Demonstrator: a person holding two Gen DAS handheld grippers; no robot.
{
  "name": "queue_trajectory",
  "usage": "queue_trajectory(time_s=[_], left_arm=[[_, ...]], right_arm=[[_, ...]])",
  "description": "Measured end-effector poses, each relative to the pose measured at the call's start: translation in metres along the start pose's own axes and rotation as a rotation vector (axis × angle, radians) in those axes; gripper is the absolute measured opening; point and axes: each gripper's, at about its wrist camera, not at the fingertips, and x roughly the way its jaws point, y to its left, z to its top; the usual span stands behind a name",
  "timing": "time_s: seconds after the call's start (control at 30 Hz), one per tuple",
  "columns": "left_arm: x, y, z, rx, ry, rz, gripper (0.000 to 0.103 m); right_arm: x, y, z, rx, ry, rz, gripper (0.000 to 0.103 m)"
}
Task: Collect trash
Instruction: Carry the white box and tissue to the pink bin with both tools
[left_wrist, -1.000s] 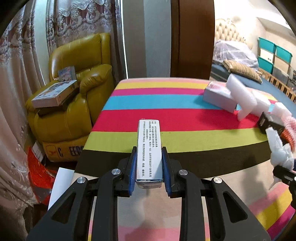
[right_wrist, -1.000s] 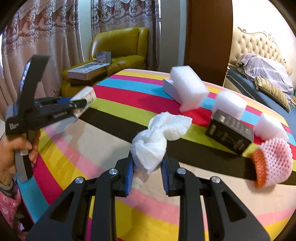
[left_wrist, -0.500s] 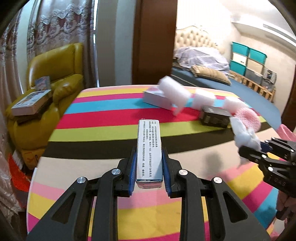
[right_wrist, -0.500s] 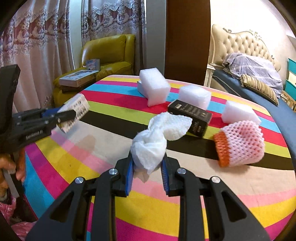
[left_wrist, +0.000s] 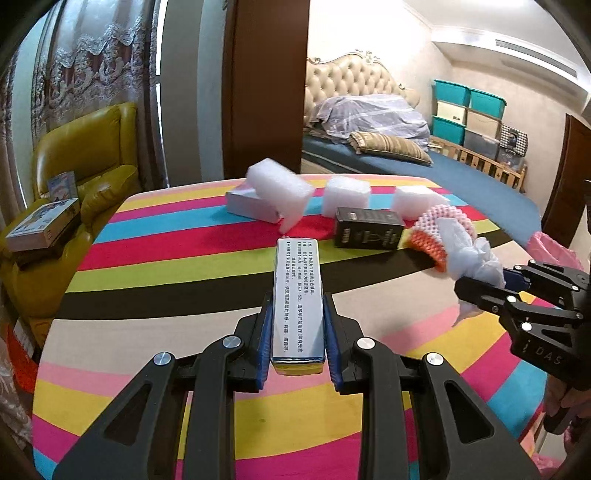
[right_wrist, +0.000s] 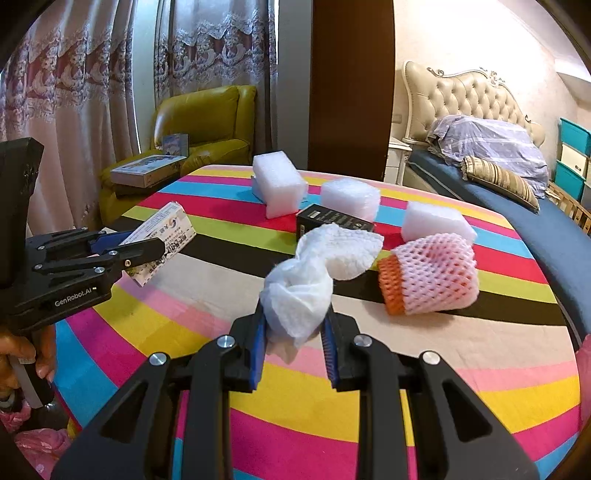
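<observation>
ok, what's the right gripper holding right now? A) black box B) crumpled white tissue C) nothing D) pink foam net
B: the right gripper is clamped on the crumpled white tissue, while the black box and pink foam net lie on the striped tablecloth.

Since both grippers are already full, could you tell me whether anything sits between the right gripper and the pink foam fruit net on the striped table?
Nothing visible does. The right gripper, shut on a crumpled white tissue, has only bare striped tablecloth between it and the pink foam fruit net.
</observation>
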Motion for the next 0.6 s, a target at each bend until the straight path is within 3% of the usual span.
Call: queue_trajectory(time_s=[0.3, 0.6], left_arm=[[0.002, -0.030, 0.003, 0.039, -0.007, -0.048, 0.026], [0.007, -0.096, 0.010, 0.171, -0.022, -0.144, 0.026]], right_arm=[[-0.015, -0.016, -0.004, 0.022, -0.026, -0.031, 0.026], [-0.049, -0.054, -0.015, 0.052, -0.056, -0.108, 0.026]])
